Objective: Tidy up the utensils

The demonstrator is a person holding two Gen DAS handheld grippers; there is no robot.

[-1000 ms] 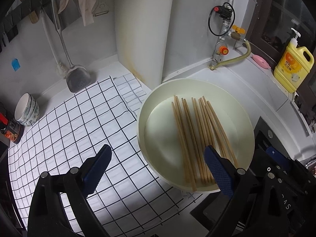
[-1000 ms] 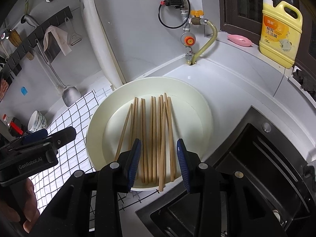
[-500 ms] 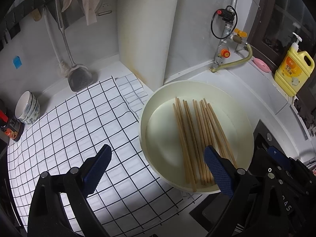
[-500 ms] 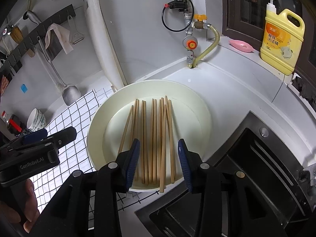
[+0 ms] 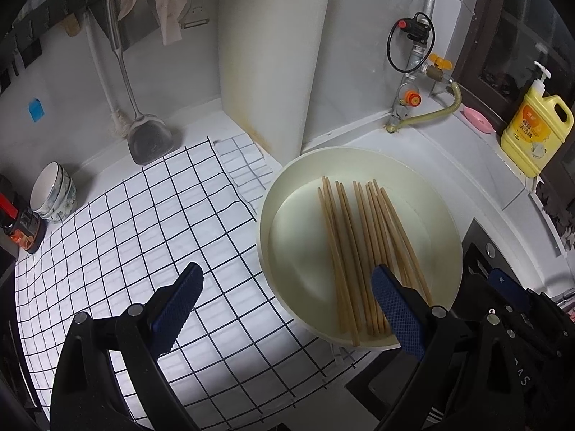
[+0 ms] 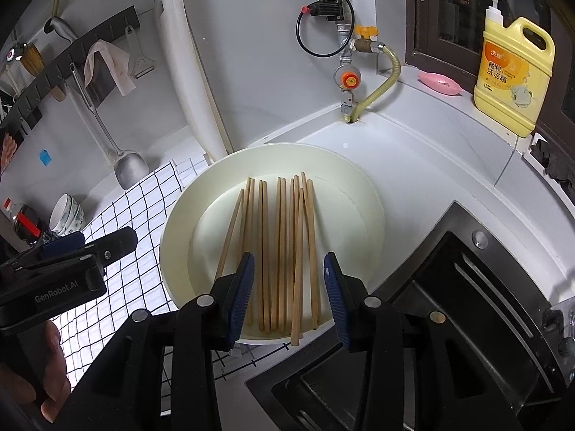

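Note:
Several wooden chopsticks lie side by side in a cream round basin on the counter; they also show in the right wrist view, in the basin. My left gripper is wide open and empty, above the basin's left edge and the checked mat. My right gripper is open and empty, above the near ends of the chopsticks. The left gripper's body shows at the left of the right wrist view.
A black-and-white checked mat covers the counter left of the basin. A black sink lies at the right. Stacked bowls, a hanging metal spatula, a white cutting board, a gas valve and a yellow detergent bottle stand behind.
Both grippers have drawn back and up a little from the basin. Their openings look unchanged. The chopsticks have not moved.

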